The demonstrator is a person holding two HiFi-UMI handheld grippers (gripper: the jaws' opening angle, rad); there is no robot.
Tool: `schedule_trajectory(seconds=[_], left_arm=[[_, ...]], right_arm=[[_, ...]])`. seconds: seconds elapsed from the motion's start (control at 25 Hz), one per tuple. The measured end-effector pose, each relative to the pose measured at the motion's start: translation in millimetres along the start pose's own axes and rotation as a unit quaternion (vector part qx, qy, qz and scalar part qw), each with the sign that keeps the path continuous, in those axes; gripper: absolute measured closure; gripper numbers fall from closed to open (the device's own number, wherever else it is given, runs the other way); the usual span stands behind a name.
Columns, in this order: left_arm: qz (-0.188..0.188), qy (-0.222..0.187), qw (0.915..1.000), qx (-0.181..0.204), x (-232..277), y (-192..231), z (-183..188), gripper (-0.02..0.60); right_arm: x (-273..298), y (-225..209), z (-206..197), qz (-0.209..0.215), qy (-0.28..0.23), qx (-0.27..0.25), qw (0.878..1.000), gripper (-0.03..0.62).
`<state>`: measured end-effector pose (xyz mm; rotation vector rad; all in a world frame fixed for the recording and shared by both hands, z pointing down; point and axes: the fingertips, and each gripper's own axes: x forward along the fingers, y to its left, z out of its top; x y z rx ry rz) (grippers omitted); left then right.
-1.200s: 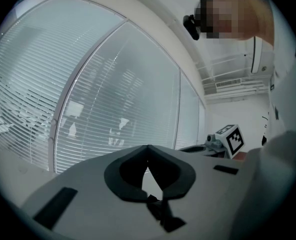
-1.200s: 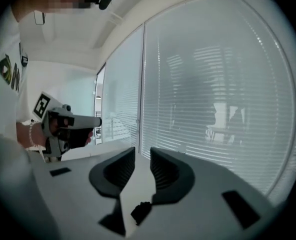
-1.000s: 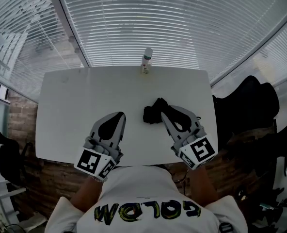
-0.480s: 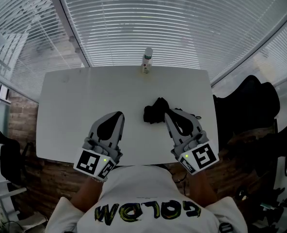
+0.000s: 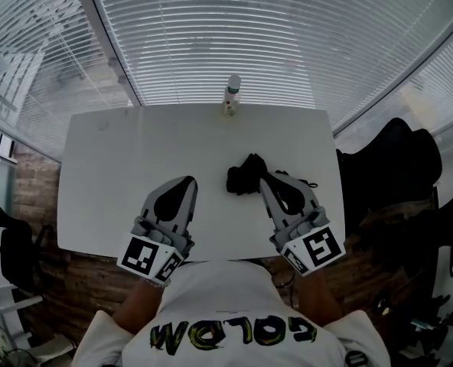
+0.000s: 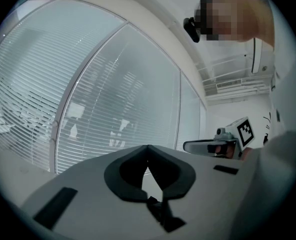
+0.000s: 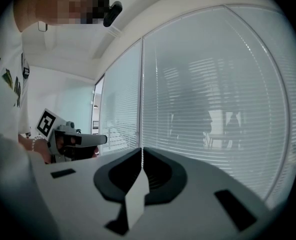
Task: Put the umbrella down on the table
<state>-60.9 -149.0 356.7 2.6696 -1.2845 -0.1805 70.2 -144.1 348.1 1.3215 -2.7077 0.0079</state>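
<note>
The folded black umbrella [image 5: 244,176] lies on the white table [image 5: 127,167], right of the middle. My right gripper [image 5: 264,181] is shut and empty, its tips right beside the umbrella's near right edge; I cannot tell whether they touch. In the right gripper view its jaws [image 7: 141,152] meet with nothing between them, and the left gripper [image 7: 78,141] shows at the left. My left gripper [image 5: 190,180] hovers over the table's near left part, apart from the umbrella. Its jaws [image 6: 147,160] are shut on nothing. The right gripper [image 6: 210,146] also shows in the left gripper view.
A small bottle [image 5: 231,94] stands at the table's far edge, in the middle. Window blinds [image 5: 234,29] run behind the table. Dark chairs with black cloth [image 5: 391,167] crowd the right side. A brick-patterned floor [image 5: 35,182] shows at the left.
The right gripper's jaws closed and it drew back a little from the umbrella toward the person. The umbrella stays on the table. The left gripper has not moved.
</note>
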Motion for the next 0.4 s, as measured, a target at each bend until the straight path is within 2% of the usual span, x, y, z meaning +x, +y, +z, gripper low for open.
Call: schedule_trajectory(seconds=[0.4], left_arm=[[0.001, -0.004, 1.0, -0.003, 2.5, 1.8, 2.1, 0.571]], right_arm=[[3.1, 0.8, 2.1, 0.0, -0.002, -0.003, 1.0, 0.574]])
